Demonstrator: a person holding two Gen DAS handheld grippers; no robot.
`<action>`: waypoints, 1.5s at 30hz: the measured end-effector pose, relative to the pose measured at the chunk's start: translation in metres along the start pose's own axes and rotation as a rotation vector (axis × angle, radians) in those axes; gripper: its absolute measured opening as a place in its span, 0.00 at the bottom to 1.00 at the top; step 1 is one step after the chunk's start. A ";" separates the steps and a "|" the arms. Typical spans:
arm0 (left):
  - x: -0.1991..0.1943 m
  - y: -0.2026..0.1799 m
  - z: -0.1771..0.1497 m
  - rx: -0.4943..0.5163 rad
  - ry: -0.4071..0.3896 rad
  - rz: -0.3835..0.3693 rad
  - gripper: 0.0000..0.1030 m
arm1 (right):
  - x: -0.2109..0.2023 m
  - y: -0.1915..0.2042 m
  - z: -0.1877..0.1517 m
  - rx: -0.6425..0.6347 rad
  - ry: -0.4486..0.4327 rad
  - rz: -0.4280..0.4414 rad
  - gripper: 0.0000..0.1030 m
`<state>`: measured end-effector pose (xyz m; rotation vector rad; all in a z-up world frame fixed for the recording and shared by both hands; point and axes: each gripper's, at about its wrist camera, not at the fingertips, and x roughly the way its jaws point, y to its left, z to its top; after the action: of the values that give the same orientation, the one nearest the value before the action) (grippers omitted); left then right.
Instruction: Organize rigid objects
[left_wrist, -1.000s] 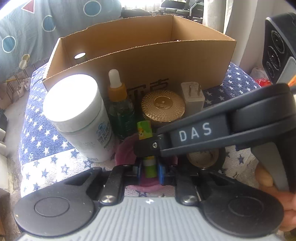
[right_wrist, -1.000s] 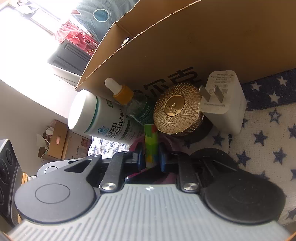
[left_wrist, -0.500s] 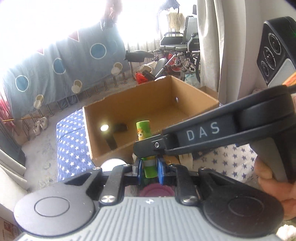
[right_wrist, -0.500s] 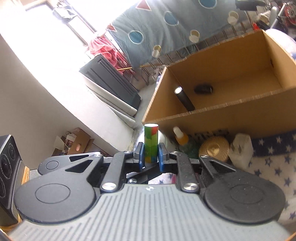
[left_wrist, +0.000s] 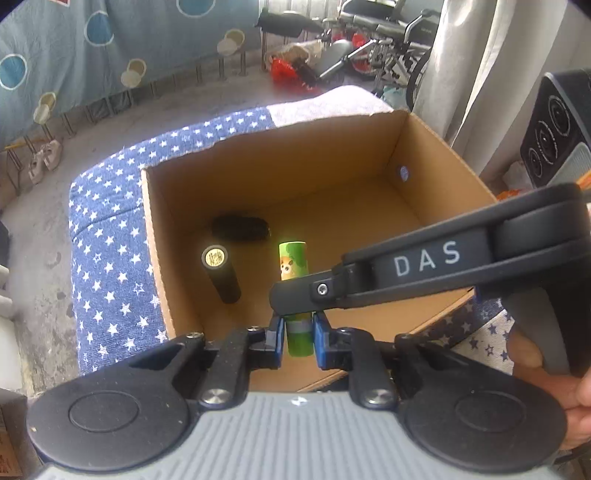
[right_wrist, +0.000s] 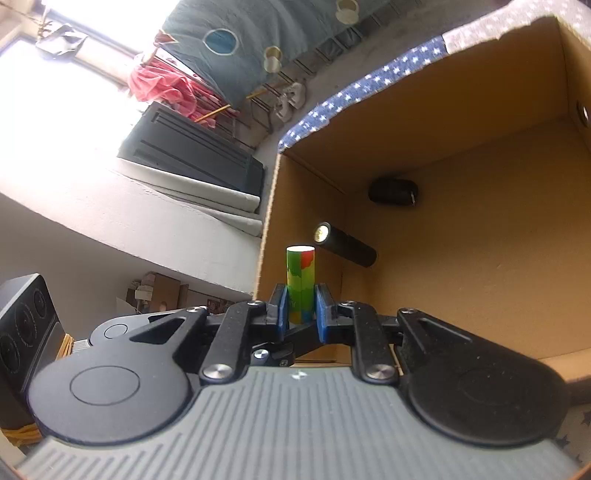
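Note:
Both grippers hold one small green tube (left_wrist: 293, 266) with a cartoon print, upright above the open cardboard box (left_wrist: 436, 147). My left gripper (left_wrist: 298, 338) is shut on its lower part. My right gripper (right_wrist: 301, 308) is shut on the same tube (right_wrist: 300, 275), and its arm crosses the left wrist view. Inside the box stands a black cylinder with a gold top (left_wrist: 221, 271) (right_wrist: 345, 245), and a small black object (left_wrist: 240, 227) (right_wrist: 393, 190) lies behind it.
The box sits on a blue star-patterned cloth (left_wrist: 107, 236). A dark appliance with dials (left_wrist: 561, 125) stands to the right. Beyond are a concrete floor, a hanging blanket (left_wrist: 74, 40) and a wheelchair (left_wrist: 376, 51).
Both grippers have lifted the green tube from the cloth beside the bottles and carried it forward, over the box opening. The bottles, gold jar and charger have dropped out of sight.

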<state>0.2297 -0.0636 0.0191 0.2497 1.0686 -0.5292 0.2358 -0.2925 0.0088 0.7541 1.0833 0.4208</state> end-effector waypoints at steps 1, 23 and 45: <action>0.007 0.001 0.001 0.001 0.015 0.017 0.17 | 0.009 -0.005 0.002 0.024 0.020 -0.008 0.15; -0.114 -0.014 -0.078 -0.003 -0.275 0.087 0.36 | -0.110 -0.036 -0.085 0.086 -0.169 0.158 0.28; -0.021 -0.121 -0.175 0.240 -0.069 -0.023 0.36 | -0.090 -0.102 -0.196 0.095 -0.153 -0.075 0.32</action>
<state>0.0239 -0.0831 -0.0374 0.4268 0.9418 -0.6834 0.0157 -0.3535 -0.0591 0.8136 0.9897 0.2449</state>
